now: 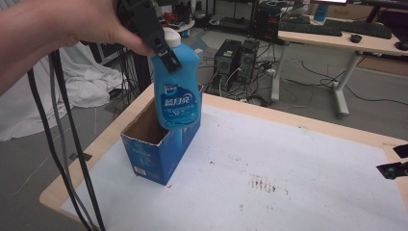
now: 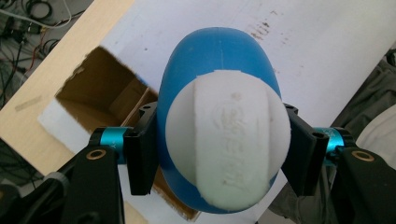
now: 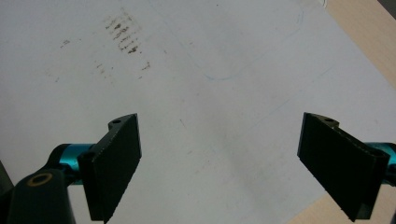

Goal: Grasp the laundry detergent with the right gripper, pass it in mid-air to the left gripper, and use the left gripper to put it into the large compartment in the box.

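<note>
the left gripper is clamped on the neck of the blue detergent bottle, just under its white cap; the bottle hangs upright with its base at the mouth of the open blue carton on the white table sheet; whether it is going in or coming out i cannot tell, but by my judgement it is neither fully in nor clear; the right gripper hovers wide and empty over bare sheet, well apart.

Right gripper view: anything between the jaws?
No: the right gripper stands open over the bare white table cover, nothing between its jaws.
</note>
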A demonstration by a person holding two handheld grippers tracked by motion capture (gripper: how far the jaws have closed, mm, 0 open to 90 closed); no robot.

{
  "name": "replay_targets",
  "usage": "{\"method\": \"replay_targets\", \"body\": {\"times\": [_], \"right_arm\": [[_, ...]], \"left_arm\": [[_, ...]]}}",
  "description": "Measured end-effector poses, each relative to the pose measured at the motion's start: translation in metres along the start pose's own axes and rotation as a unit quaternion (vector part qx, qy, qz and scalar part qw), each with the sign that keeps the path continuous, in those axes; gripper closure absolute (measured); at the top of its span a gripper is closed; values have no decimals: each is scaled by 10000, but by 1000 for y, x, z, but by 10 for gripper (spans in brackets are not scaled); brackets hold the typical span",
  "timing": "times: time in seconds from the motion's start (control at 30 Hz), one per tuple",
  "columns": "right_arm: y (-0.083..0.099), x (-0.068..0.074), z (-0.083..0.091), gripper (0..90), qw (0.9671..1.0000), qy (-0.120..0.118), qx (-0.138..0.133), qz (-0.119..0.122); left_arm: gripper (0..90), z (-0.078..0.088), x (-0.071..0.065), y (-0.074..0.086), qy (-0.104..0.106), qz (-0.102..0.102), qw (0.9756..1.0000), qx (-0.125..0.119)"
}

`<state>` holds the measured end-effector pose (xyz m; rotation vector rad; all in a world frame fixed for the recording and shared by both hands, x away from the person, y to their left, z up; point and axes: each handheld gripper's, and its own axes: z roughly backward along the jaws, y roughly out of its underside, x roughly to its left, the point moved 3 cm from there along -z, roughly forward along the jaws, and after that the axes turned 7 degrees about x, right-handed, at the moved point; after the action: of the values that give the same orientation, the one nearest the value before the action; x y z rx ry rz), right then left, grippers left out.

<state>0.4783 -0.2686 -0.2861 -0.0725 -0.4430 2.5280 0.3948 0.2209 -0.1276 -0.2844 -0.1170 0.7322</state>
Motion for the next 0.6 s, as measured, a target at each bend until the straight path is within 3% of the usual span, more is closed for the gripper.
{"method": "replay_targets", "body": {"times": [0.27, 0.4, 0.6], "right_arm": [[-2, -5, -3, 131, 10000, 12, -10, -26], [-2, -8, -3, 131, 10000, 19, -44, -42], [-1, -9, -2, 132, 10000, 33, -68, -59]], "left_arm": [[385, 4, 13, 14, -203, 439, 9988, -6], [384, 3, 22, 23, -352, 790, 9962, 51], [384, -1, 28, 30, -487, 999, 9937, 132]]}}
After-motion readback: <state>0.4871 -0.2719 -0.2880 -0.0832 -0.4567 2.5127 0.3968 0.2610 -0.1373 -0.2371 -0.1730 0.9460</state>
